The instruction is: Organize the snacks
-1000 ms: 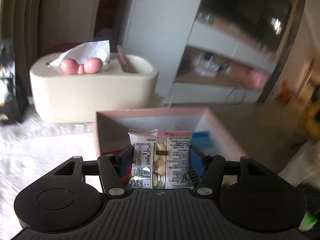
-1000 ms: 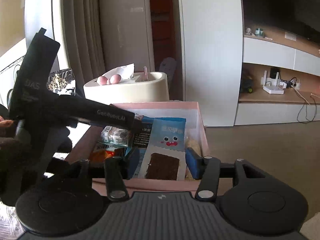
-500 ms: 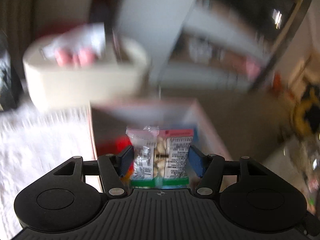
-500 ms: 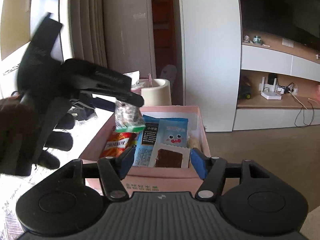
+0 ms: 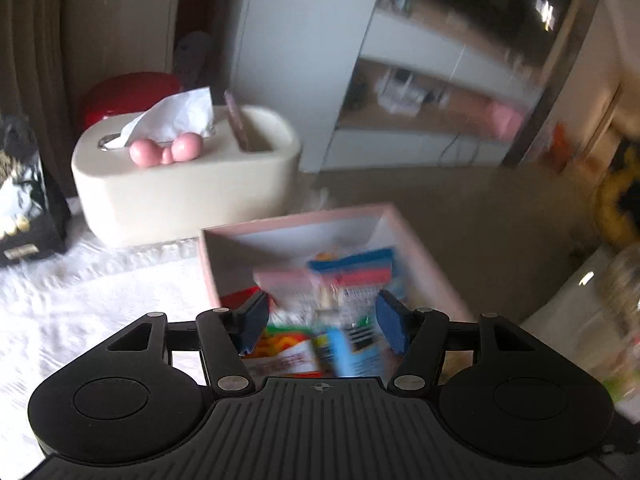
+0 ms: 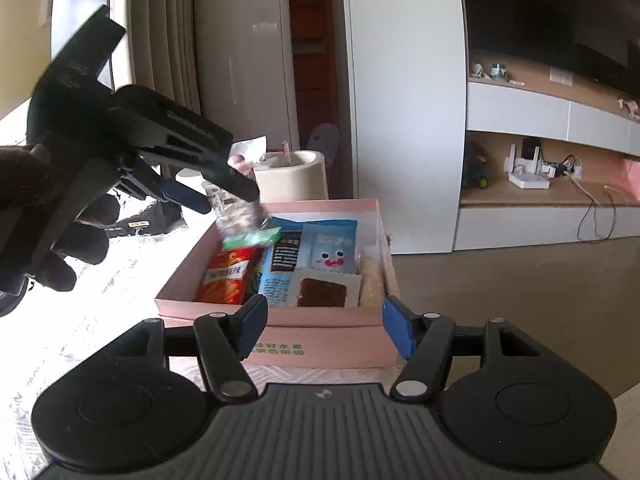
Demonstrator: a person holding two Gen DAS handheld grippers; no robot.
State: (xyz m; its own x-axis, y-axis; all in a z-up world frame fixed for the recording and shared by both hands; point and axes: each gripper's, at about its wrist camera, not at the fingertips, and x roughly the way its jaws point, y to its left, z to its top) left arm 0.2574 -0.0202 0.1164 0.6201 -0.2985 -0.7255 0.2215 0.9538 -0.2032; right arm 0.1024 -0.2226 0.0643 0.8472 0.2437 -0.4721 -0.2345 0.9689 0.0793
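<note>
A pink box (image 6: 276,336) sits at the edge of a tabletop covered with a white fuzzy cloth (image 5: 80,304), and it already holds several snacks side by side: a red packet (image 6: 228,276), a light-blue packet with a cartoon face (image 6: 332,248), a white packet with a brown square window (image 6: 324,292) and a pale snack (image 6: 370,284) along the right wall. In the right wrist view the left claw (image 6: 224,196), held by a dark-gloved hand (image 6: 48,216), hovers above the box's far left corner. A small clear nut packet with a green edge (image 6: 244,224) hangs just below its fingertips over the red packet; it is blurred, and I cannot tell whether the pads press on it. In the left wrist view the packets between the blue pads are smeared, so nothing there settles it either. The right claw (image 6: 324,330) stands partly open with nothing between its pads, just in front of the box's near wall. Behind the box stands a cream tissue holder (image 5: 184,184) with a pink bow, and a dark bag (image 5: 28,208) rests to its left.
</note>
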